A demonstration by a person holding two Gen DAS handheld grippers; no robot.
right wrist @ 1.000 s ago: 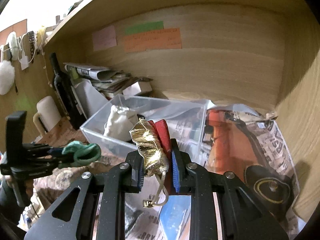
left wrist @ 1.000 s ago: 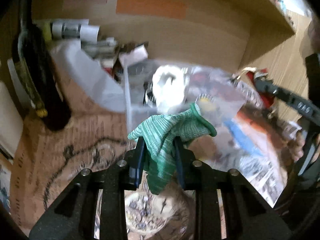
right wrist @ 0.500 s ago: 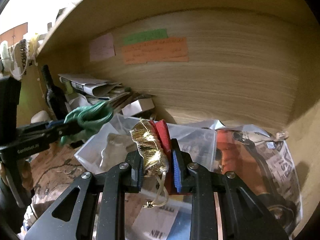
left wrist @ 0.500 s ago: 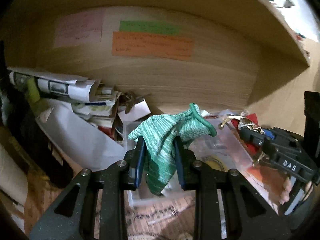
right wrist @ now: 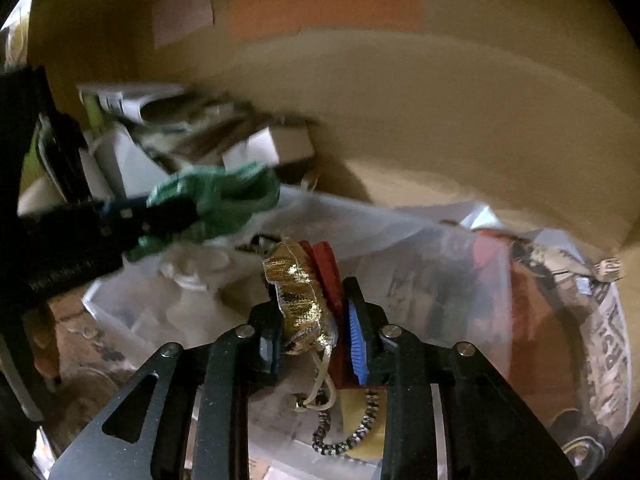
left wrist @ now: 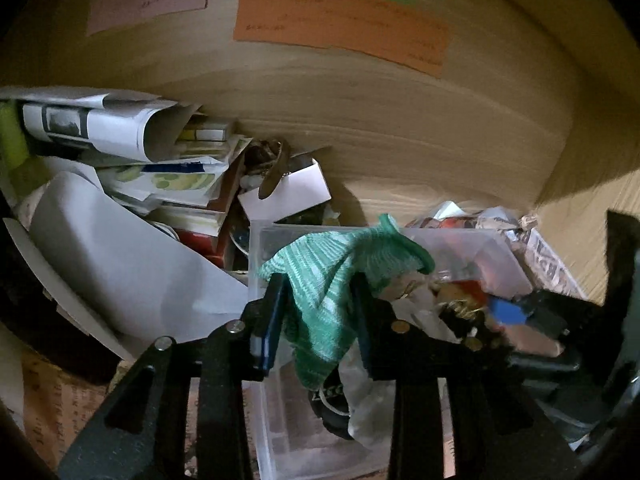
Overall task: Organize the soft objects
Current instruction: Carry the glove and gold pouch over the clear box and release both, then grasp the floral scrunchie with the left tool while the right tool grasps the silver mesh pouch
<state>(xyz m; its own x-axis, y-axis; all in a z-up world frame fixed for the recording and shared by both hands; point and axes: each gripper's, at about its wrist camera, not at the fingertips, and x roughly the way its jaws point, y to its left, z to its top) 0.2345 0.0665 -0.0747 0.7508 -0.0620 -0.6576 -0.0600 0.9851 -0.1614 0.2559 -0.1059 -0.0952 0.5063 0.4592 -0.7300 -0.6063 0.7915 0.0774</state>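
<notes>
Both grippers reach over the clear bin (left wrist: 280, 420), fingers clamped: left (left wrist: 318, 316) on green glove (left wrist: 332, 280), right (right wrist: 316, 320) on gold pouch (right wrist: 300, 300)

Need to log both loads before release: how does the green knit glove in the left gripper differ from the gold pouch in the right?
The green knit glove is matte, striped knit; the gold pouch is shiny metallic fabric. The glove droops limp below the left gripper; the pouch sits bunched in the right gripper, a cord dangling beneath and something red pinched beside it. Both are soft, clamped between fingers, over the clear plastic bin.
</notes>
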